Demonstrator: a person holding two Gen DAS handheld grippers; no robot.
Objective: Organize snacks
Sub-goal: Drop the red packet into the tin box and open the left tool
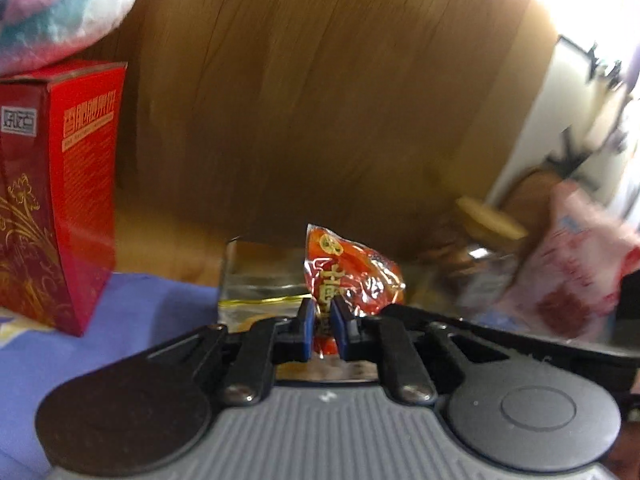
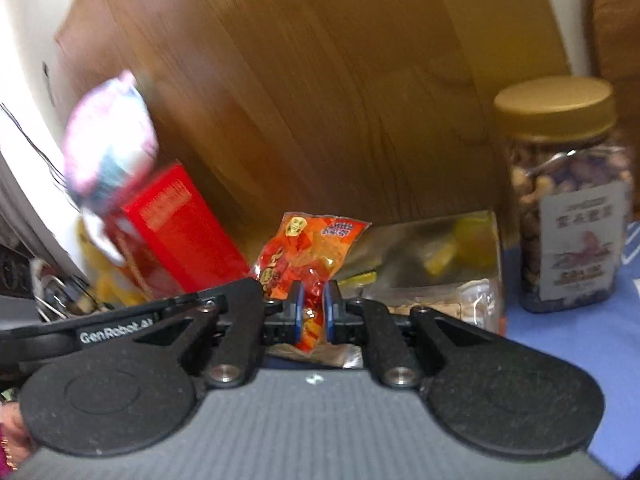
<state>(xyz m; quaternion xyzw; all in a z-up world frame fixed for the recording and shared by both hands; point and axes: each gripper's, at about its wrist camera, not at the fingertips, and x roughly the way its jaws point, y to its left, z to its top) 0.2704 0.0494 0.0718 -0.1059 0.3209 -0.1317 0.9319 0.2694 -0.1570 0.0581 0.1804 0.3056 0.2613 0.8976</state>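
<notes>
Two hand-held tools share one catch: the left tool [image 1: 323, 312] and the right tool [image 2: 313, 300] each pinch the crinkled red-orange foil snack packet [image 2: 310, 256] at opposite edges, lifted before a brown wooden panel [image 1: 320, 100]. Behind it sits a clear plastic box [image 2: 440, 264]; a tall red carton [image 1: 60, 184] stands to one side and a gold-lidded nut jar [image 2: 568, 208] to the other on blue cloth [image 1: 140, 312].

Snack packet [image 2: 308, 252] – red-orange, shiny; box [image 1: 60, 184] – red, gold floral; jar lid [image 2: 554, 106] gold.
</notes>
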